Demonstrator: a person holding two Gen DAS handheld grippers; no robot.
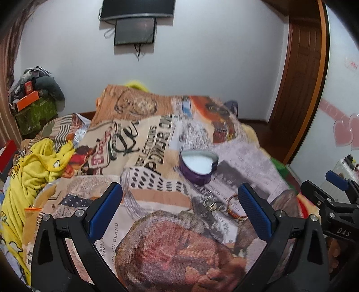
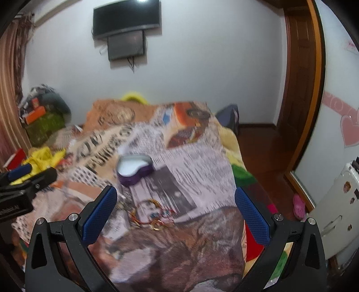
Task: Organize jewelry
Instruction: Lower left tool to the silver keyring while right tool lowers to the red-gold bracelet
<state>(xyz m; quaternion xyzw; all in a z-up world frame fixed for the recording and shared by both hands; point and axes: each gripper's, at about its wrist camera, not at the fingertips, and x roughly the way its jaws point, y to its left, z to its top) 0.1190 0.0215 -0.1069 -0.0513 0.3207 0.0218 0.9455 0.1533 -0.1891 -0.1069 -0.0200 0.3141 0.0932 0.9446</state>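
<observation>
A heart-shaped box point(image 1: 198, 165) sits on the blanket point(image 1: 157, 139), with the jewelry point(image 2: 154, 215) lying on the blanket nearer the cameras. A crumpled garment point(image 1: 38, 166) lies to the left. A screen point(image 2: 126, 19) hangs on the wall behind.

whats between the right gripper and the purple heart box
The jewelry pile, red-orange threads, a gold ring and a silvery piece, lies on the printed blanket between the open right gripper and the heart box, clearest in the right wrist view.
</observation>
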